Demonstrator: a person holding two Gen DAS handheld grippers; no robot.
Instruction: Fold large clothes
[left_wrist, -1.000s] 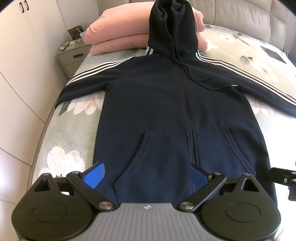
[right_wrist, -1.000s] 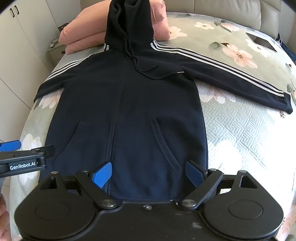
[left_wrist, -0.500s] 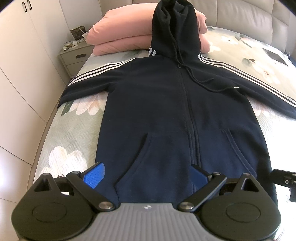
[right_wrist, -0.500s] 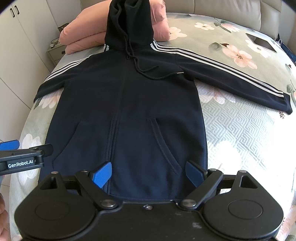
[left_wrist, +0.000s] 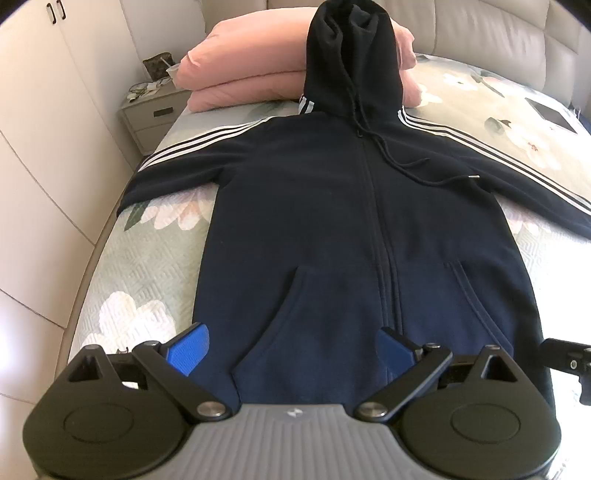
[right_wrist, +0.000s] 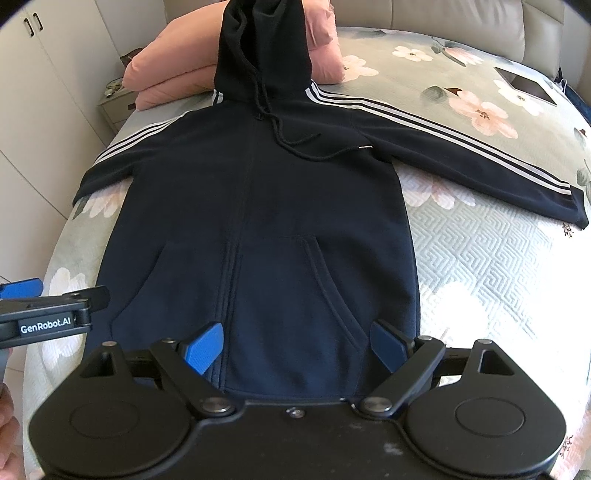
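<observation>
A dark navy zip hoodie lies flat, front up, on the bed, sleeves with white stripes spread to both sides. Its hood leans up against pink pillows. My left gripper hovers open above the hem, left of the zip, over the left pocket. My right gripper is open too, over the hem at the right pocket. Neither holds cloth. The left gripper's side shows at the left edge of the right wrist view.
The bed has a pale green floral quilt. Pink pillows lie at the head. A nightstand and white wardrobe doors stand on the left. A tablet lies far right on the bed.
Both grippers have drawn back slightly toward the foot of the bed, so the hoodie sits a little farther away. Jaws unchanged, both open.
</observation>
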